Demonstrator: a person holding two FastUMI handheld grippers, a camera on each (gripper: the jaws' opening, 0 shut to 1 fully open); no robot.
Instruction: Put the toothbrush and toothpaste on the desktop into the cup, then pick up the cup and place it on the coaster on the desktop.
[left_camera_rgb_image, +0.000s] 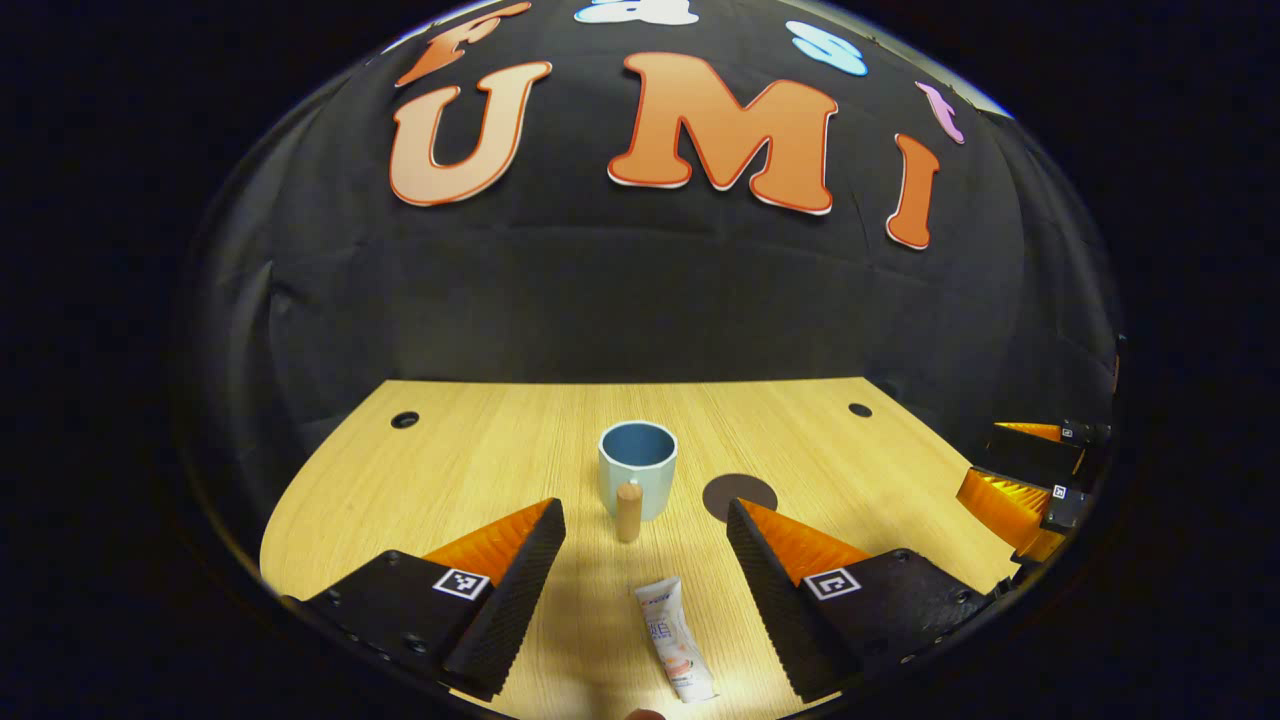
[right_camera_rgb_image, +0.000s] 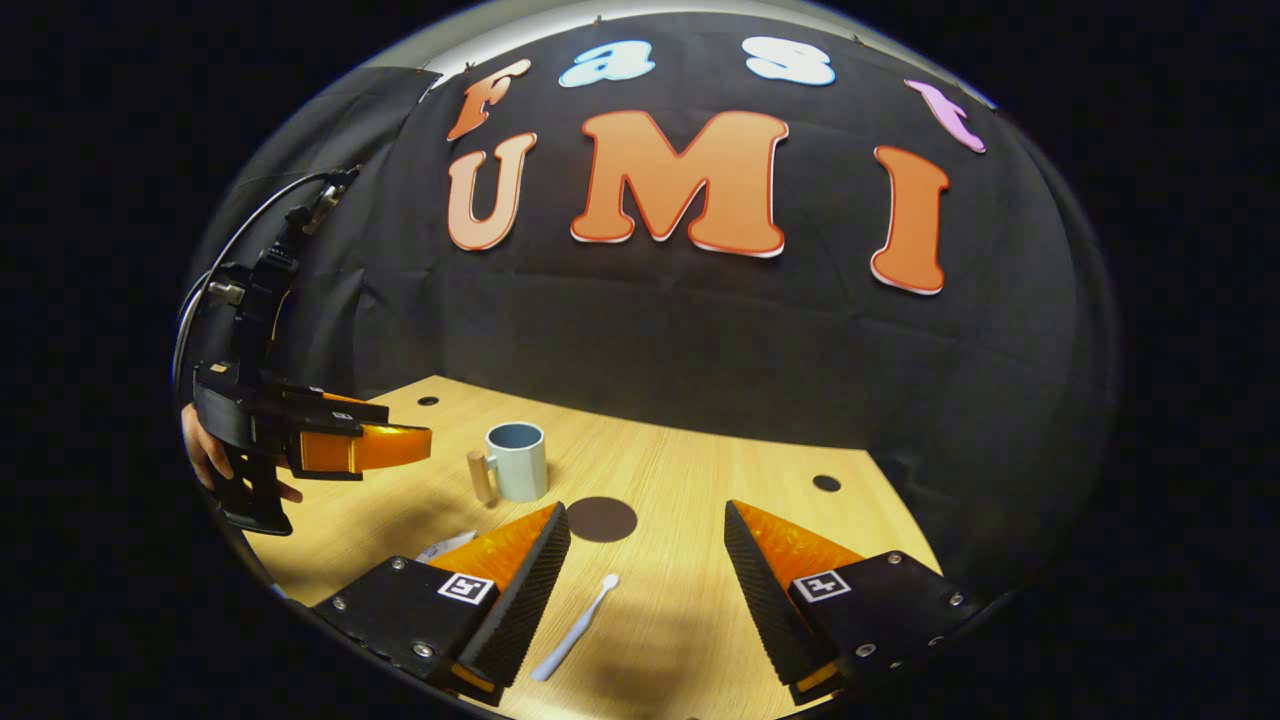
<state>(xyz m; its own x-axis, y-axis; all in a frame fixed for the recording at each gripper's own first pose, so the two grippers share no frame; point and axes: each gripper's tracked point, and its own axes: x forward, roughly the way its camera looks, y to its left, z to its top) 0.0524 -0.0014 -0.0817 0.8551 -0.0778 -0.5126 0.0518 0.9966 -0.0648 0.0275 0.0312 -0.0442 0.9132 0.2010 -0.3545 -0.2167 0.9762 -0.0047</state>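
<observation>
A: Now, in the left gripper view, your left gripper (left_camera_rgb_image: 645, 520) hangs over the worktop (left_camera_rgb_image: 450, 470) with its fingers spread wide and nothing between them. The toothpaste (left_camera_rgb_image: 675, 640) lies flat on the wood between the two fingers, close to the camera. Beyond it stands the cup (left_camera_rgb_image: 638, 480), upright, its wooden handle (left_camera_rgb_image: 628, 510) turned toward you.

B: And the coaster?

A: The coaster (left_camera_rgb_image: 740, 496) is the dark round disc just right of the cup, bare. At the far right edge you see your right gripper (left_camera_rgb_image: 1030, 490), orange and black.

B: What does the right gripper view add?

A: Your right gripper (right_camera_rgb_image: 645, 530) is likewise parted and holds nothing. The toothbrush (right_camera_rgb_image: 575, 628) lies on the worktop (right_camera_rgb_image: 700, 480) between its fingers, nearer the left one. The coaster (right_camera_rgb_image: 601, 519) sits just past the fingertips; the cup (right_camera_rgb_image: 518, 460) stands beyond it to the left. Your left gripper (right_camera_rgb_image: 400, 447) shows at the left, with a hand (right_camera_rgb_image: 205, 450) on its grip. One end of the toothpaste (right_camera_rgb_image: 445, 546) peeks out beside the left finger.
</observation>
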